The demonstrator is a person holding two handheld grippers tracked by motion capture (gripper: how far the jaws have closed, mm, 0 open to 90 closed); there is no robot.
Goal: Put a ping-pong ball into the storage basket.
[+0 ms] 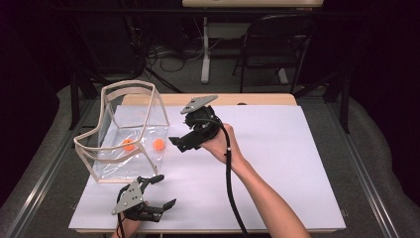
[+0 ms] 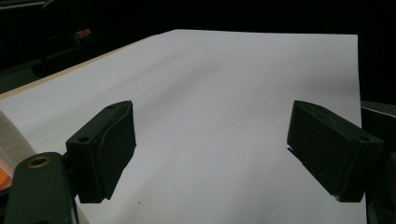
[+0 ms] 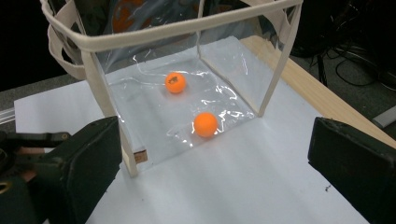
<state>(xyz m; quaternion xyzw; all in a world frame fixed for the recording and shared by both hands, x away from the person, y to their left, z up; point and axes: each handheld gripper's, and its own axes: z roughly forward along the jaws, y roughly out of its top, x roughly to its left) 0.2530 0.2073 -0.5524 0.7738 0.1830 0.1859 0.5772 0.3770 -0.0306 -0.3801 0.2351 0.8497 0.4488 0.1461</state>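
Observation:
A clear plastic bag with beige trim (image 1: 130, 85) stands open on the left of a white sheet (image 1: 277, 163). Two orange balls (image 1: 129, 145) (image 1: 158, 144) lie on its floor. My right gripper (image 1: 177, 144) hovers just right of the bag, pointing at it, open and empty. In the right gripper view the bag's rim (image 3: 140, 38) and both balls (image 3: 175, 82) (image 3: 205, 124) lie ahead of the right gripper (image 3: 210, 172), whose jaws stand wide apart. My left gripper (image 1: 167, 190) rests near the sheet's front left corner, open and empty. In its own view the left gripper (image 2: 210, 149) spreads over bare white sheet.
The wooden table edge (image 1: 237, 99) shows beyond the white sheet. A black chair (image 1: 277, 44) and a desk leg (image 1: 205, 49) stand on the floor behind the table. A cable (image 1: 230, 183) trails from the right gripper along the forearm.

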